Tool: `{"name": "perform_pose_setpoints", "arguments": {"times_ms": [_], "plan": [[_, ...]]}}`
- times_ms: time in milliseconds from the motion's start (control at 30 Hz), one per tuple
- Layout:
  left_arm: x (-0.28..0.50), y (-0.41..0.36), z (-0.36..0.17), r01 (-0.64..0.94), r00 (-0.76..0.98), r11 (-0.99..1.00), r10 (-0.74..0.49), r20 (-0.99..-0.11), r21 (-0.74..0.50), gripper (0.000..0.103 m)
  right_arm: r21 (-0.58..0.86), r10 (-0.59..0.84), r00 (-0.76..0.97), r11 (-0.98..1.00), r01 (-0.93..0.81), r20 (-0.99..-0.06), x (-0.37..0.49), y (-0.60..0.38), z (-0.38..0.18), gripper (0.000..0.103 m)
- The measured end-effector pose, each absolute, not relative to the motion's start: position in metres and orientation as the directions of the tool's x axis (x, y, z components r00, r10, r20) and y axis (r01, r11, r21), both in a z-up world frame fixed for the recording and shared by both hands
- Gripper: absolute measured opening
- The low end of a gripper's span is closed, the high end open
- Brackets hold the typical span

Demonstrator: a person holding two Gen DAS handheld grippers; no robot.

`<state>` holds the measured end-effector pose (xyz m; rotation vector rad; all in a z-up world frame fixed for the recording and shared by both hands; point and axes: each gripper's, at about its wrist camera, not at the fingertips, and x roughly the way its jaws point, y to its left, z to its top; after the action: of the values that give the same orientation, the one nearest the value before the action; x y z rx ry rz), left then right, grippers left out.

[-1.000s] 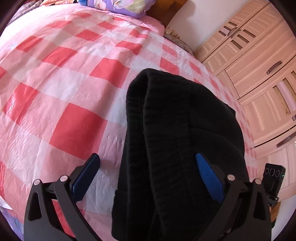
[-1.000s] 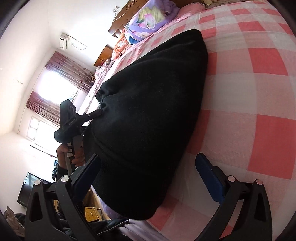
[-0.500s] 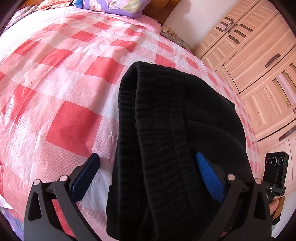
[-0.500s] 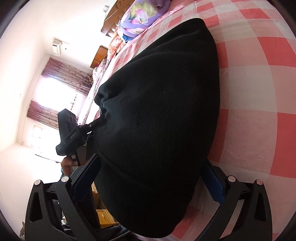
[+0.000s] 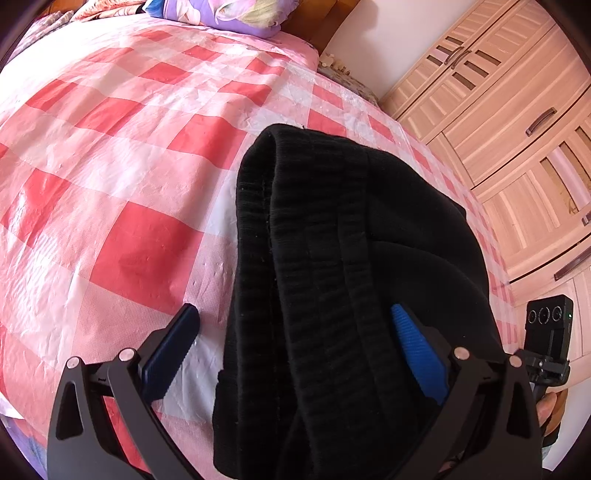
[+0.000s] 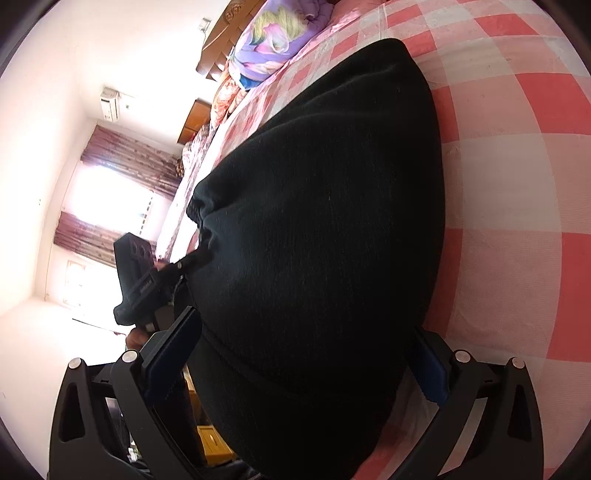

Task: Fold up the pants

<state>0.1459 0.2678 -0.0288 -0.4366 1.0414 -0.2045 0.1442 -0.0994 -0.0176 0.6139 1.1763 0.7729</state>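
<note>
the black pants [image 5: 362, 280] lie bunched on the checked bed [image 5: 122, 155], soft and limp, best pinched at the thick ribbed waistband that both spread grippers, left [image 5: 295, 354] and right [image 6: 306, 365], straddle.

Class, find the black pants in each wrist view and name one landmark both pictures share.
Left wrist: black pants fill centre to lower right, between the open fingers.
Right wrist: black pants fill the centre.
Shared landmark: purple floral pillow at the top.
</note>
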Motion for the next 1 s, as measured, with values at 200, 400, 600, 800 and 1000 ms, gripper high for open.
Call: {"name": "perform_pose_setpoints", "arguments": {"times_ms": [200,400,600,800,1000], "plan": [[0.143,0.269,-0.028,-0.016,0.494,0.85,-0.452,-0.743,-0.527,0.065,0.751,0.787,0.28,0.612,-0.248,-0.549,0.138,-0.105,-0.016,0.052],[0.137,0.26,-0.016,-0.038,0.542,0.876,-0.386,-0.747,-0.48,0.05,0.665,0.765,0.338,0.644,-0.379,-0.548,0.127,-0.101,0.004,0.042],[0.125,0.251,0.007,-0.032,0.584,0.874,-0.378,-0.719,-0.485,0.043,0.623,0.767,0.376,0.641,-0.447,-0.52,0.125,-0.111,0.015,0.039],[0.142,0.223,0.045,0.049,0.588,0.881,-0.406,-0.7,-0.47,0.042,0.591,0.758,0.426,0.652,-0.475,-0.494,0.14,-0.138,0.04,0.039],[0.207,0.169,0.07,0.133,0.6,0.866,-0.457,-0.657,-0.481,0.042,0.507,0.689,0.527,0.724,-0.469,-0.497,0.173,-0.183,0.068,0.039]]}}
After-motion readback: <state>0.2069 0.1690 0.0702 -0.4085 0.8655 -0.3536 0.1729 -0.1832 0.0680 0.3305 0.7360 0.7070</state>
